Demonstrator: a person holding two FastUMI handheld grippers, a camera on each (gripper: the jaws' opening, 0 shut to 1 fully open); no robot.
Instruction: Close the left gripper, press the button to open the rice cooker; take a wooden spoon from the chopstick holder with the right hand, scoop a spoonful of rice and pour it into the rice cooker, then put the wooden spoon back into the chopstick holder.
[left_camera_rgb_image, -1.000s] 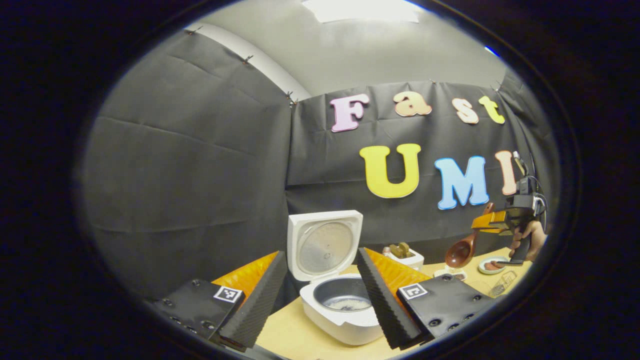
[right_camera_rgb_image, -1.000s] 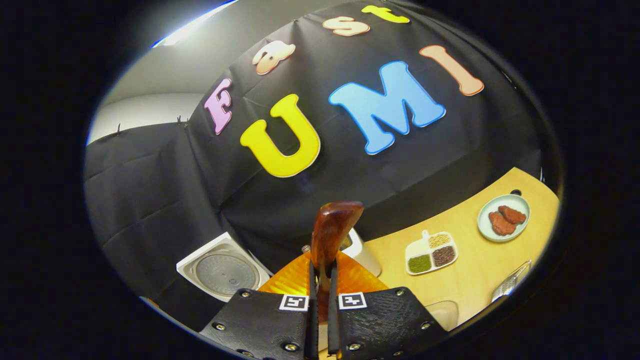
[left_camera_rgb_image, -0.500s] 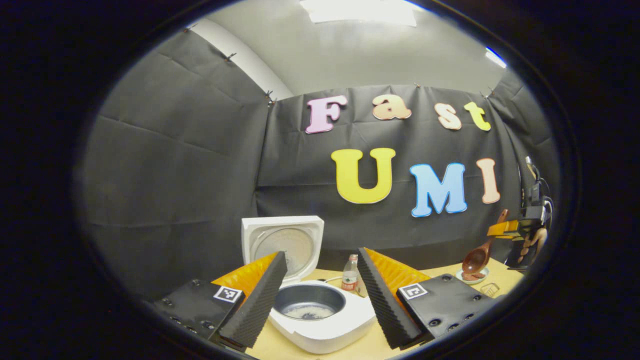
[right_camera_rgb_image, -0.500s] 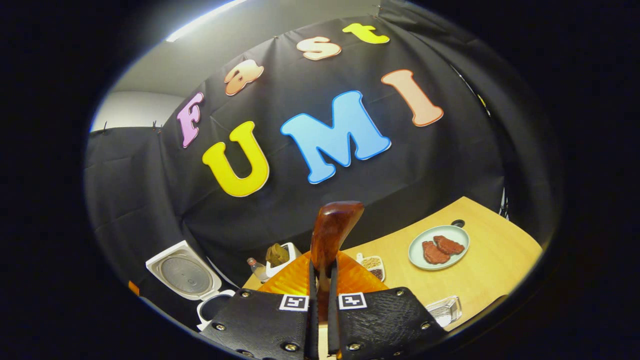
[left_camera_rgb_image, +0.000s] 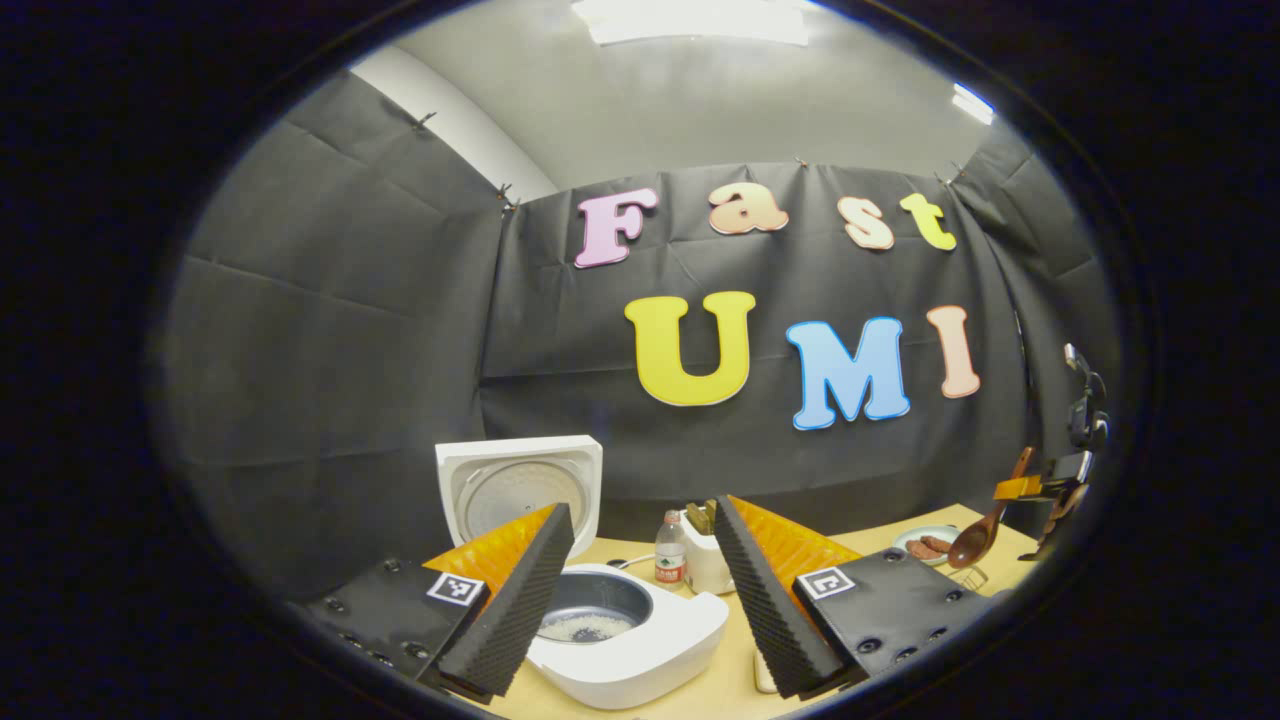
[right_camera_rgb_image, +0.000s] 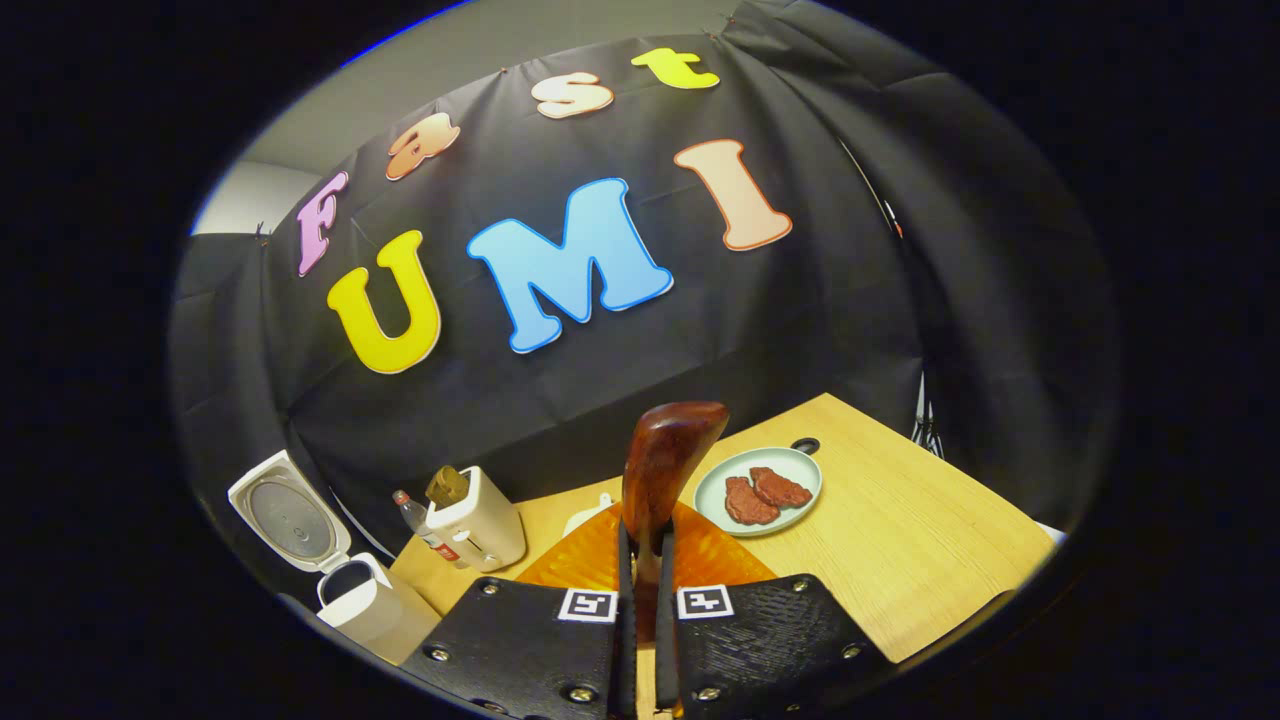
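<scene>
**Right gripper clamped on the wooden spoon, left gripper open over the cooker**

My right gripper (right_camera_rgb_image: 640, 560) has its jaws nearly together, both fingers pressing the wooden spoon (right_camera_rgb_image: 662, 470) by its handle. In the right gripper view the spoon stands up between the fingers with the end toward the booth wall. In the left gripper view I see that same gripper (left_camera_rgb_image: 1020, 490) far right, above the table edge, spoon (left_camera_rgb_image: 975, 540) hanging bowl-down, just above the plate (left_camera_rgb_image: 925, 545). Can't tell if any rice is in the spoon bowl.

My left gripper (left_camera_rgb_image: 640, 590) is wide open, fingers splayed, holding nothing, touching nothing. It sits just in front of the rice cooker (left_camera_rgb_image: 625, 640).

Rice cooker: one, white, lid (left_camera_rgb_image: 520, 490) swung fully up, dark inner pot (left_camera_rgb_image: 590, 615) exposed with a thin layer of rice at the bottom. It sits at the left end of the wooden table (right_camera_rgb_image: 900, 560).

Chopstick holder (right_camera_rgb_image: 480, 525): one, white, upright, something brownish sticking out the top, right of the cooker. One small bottle (right_camera_rgb_image: 425, 530) stands between cooker and holder, just beside the holder.

One pale plate (right_camera_rgb_image: 758, 490) with two reddish-brown meat pieces, mid-table, well apart from the cooker.
</scene>
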